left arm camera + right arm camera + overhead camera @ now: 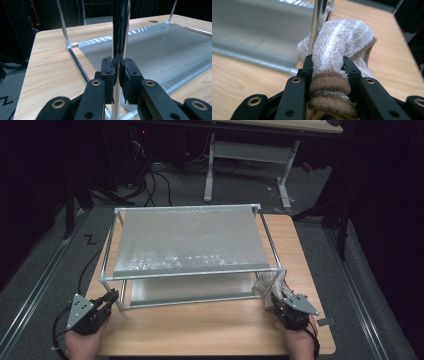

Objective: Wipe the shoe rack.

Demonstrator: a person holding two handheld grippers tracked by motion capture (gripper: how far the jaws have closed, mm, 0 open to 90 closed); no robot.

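A two-tier metal rack (190, 272) with silvery mesh shelves stands on the wooden table (210, 330). My left gripper (107, 301) is shut on the rack's near left upright post (119, 37); in the left gripper view both pads (109, 72) squeeze the shiny tube. My right gripper (280, 304) sits low at the rack's near right corner, shut on a bunched beige and white striped towel (339, 47). The towel (270, 282) presses against the right corner post (318, 22) and bulges out ahead of the jaws.
The lower mesh shelf (160, 52) lies just above the tabletop inside the frame. A pale desk frame (245, 155) and cables stand on the dark floor beyond the table. Bare wood runs along the near edge between my hands.
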